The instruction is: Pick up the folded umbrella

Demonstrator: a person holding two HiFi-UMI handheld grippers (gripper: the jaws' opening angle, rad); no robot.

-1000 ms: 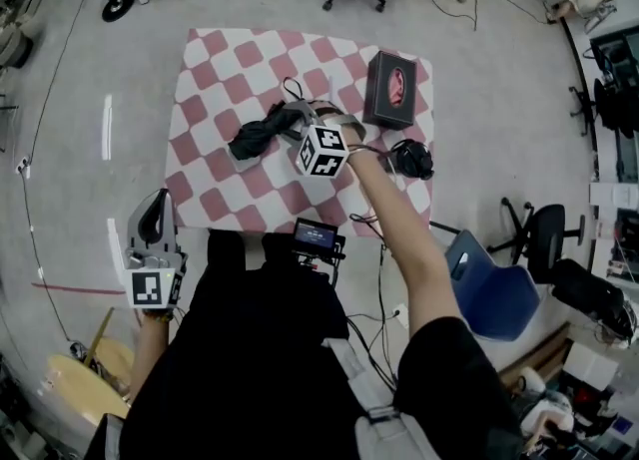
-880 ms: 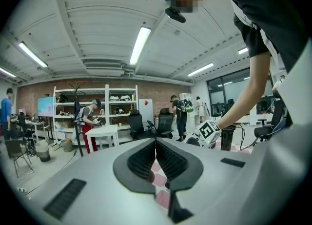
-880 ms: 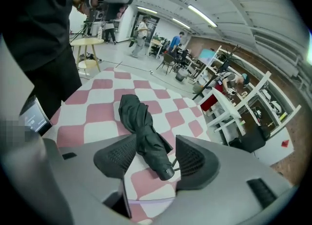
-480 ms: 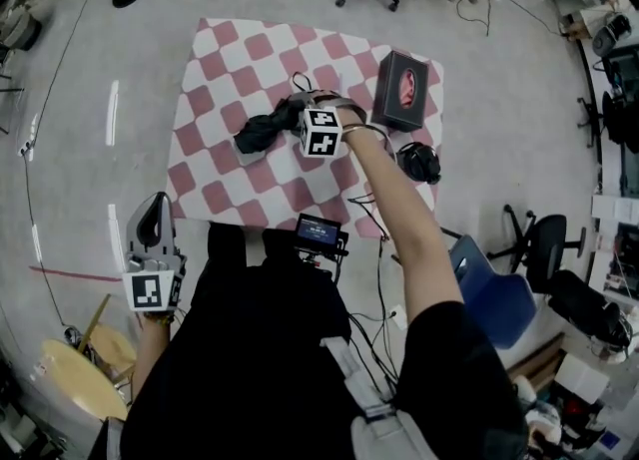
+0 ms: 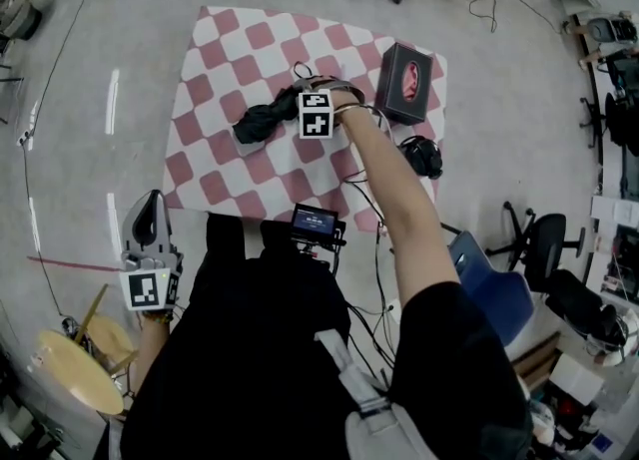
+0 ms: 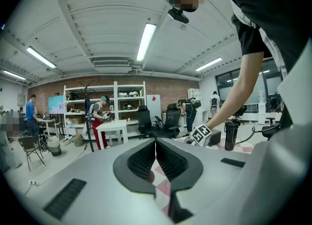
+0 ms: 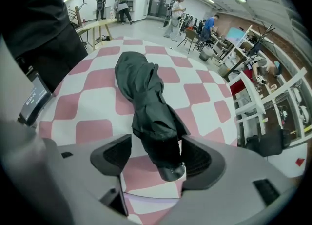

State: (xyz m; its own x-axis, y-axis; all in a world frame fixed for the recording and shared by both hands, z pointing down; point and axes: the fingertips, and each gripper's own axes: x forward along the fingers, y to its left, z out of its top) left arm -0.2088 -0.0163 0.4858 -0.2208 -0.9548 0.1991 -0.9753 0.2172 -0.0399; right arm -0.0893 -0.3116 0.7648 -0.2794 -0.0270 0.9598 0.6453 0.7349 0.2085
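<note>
Two ribbed dark pads of the right gripper [image 7: 157,156] stand spread, having just been opening, either side of the folded umbrella's [image 7: 146,97] rounded end without pinching it. The umbrella is a limp roll of crumpled black fabric lying mid-table on the pink-and-white checked cloth [image 5: 230,49]. In the head view its long axis runs from 8 to 2 o'clock. The left gripper [image 6: 156,156] is pressed together on nothing.

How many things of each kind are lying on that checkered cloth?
Folded umbrella: 1
Black box: 1
Dark bottle-like container: 1
Total: 3
</note>
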